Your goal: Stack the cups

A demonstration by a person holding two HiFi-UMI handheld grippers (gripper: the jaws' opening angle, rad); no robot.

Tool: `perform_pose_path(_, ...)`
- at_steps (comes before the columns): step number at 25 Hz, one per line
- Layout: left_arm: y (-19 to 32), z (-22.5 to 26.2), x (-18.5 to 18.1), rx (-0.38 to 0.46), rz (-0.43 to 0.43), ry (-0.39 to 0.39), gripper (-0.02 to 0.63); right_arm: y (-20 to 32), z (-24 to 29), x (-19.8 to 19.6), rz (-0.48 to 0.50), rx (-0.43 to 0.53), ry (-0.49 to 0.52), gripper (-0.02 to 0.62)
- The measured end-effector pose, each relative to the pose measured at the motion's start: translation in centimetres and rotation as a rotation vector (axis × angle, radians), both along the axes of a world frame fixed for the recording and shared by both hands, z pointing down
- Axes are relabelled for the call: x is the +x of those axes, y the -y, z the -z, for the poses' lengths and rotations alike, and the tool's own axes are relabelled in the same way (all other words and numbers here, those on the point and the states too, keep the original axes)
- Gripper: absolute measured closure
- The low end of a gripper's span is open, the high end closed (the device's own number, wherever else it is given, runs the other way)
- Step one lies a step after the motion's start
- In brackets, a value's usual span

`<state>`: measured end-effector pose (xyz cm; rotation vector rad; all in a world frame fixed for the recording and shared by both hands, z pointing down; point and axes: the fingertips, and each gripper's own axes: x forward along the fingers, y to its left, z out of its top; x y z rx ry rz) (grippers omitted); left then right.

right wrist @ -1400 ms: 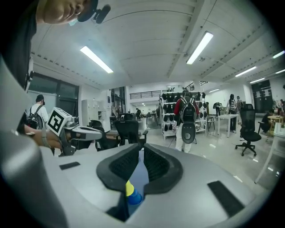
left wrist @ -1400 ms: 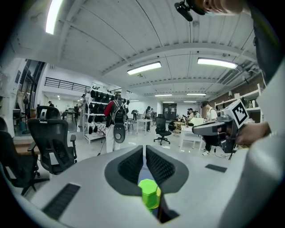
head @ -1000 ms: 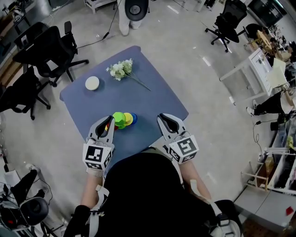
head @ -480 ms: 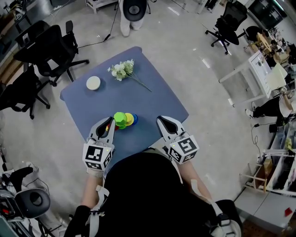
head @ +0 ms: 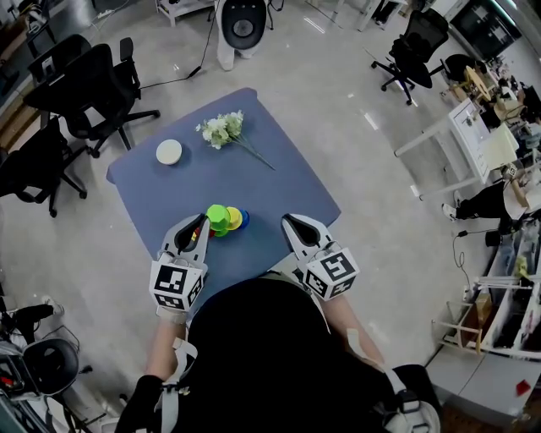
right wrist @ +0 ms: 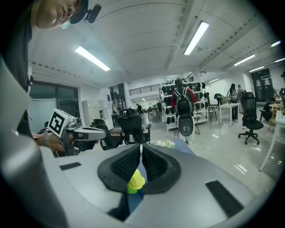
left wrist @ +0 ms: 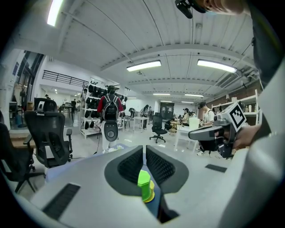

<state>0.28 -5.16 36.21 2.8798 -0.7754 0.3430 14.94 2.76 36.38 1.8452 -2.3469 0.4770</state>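
Note:
A cluster of cups stands near the front edge of the blue table: a green cup on top, with yellow and blue rims showing to its right. My left gripper sits just left of the cluster, shut and empty. In the left gripper view the green cup shows beyond the shut jaws. My right gripper is to the right of the cups, apart from them, shut with nothing in it. The right gripper view shows the yellow cup ahead.
A white round dish and a sprig of white flowers lie at the table's far side. Black office chairs stand to the left on the floor. A white machine base stands beyond the table.

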Motion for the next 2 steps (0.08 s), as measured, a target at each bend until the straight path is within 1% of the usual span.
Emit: perform_pose_path(2, 0.03, -0.01, -0.16, 0.0, 0.001, -0.003, 0.592, -0.11, -0.12, -0.21, -0.001, -0.002, 0.0, 0.566)
